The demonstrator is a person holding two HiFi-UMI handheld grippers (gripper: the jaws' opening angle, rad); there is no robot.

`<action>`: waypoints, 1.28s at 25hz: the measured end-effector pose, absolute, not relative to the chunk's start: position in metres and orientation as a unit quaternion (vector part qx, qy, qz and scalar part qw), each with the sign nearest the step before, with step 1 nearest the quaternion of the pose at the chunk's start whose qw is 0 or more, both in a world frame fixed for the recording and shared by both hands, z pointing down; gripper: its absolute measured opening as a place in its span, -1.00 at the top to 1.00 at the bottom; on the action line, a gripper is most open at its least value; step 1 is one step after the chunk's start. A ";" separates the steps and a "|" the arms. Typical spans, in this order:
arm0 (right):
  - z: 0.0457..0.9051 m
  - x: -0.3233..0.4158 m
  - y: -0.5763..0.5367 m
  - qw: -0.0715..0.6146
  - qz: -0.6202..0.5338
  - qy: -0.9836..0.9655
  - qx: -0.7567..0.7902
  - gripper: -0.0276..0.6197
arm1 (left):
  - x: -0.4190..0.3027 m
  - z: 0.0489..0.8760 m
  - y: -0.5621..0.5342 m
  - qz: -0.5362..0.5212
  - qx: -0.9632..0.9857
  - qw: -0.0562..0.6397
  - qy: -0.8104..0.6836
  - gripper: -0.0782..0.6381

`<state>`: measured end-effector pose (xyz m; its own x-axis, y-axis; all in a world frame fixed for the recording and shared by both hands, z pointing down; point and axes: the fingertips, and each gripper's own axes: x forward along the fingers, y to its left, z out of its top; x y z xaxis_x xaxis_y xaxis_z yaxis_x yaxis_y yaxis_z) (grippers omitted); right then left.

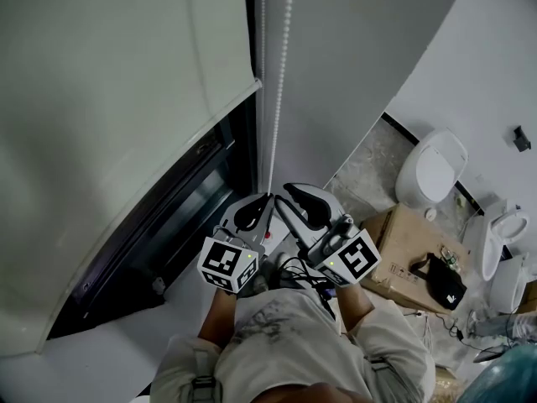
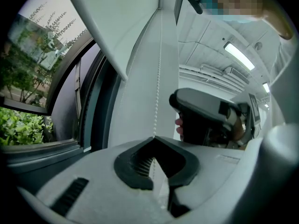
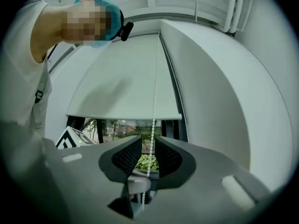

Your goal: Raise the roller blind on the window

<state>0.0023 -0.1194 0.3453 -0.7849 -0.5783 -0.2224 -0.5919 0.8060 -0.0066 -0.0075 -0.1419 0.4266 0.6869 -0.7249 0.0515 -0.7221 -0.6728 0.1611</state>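
Note:
The white roller blind [image 1: 126, 99] covers the upper window, its bottom bar [image 3: 124, 117] partly raised over the dark glass. Its white bead chain [image 1: 281, 74] hangs beside the frame. My left gripper [image 1: 252, 211] is shut on the chain, and the beads [image 2: 159, 78] run straight into its closed tips [image 2: 154, 138]. Just to its right my right gripper [image 1: 304, 198] is open. The chain [image 3: 154, 111] passes down through the gap between its jaws [image 3: 148, 141] without touching either pad.
The dark window frame [image 1: 168, 225] runs below the blind, with greenery [image 2: 23, 125] outside. A white wall [image 1: 352, 82] stands right of the chain. On the floor to the right are a toilet [image 1: 432, 170], a cardboard box [image 1: 403, 242] and a black bag [image 1: 445, 280].

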 end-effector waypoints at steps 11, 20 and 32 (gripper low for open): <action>0.285 -0.014 -0.142 0.121 0.082 0.945 -0.293 0.61 | -0.003 0.427 -0.139 -0.008 0.916 0.084 -0.391 0.76; 0.279 -0.017 -0.151 0.129 0.065 0.944 -0.298 0.87 | -0.005 0.428 -0.140 -0.014 0.916 0.089 -0.390 0.76; 0.329 -0.017 -0.162 0.104 0.034 0.943 -0.315 0.87 | -0.006 0.477 -0.145 0.039 0.912 0.118 -0.391 0.76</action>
<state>-0.0169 -0.1624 0.3291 -0.7804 -0.5866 -0.2166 -0.6006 0.7996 -0.0017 -0.0057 -0.1448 0.4773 0.6912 -0.7041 0.1626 -0.7223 -0.6663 0.1851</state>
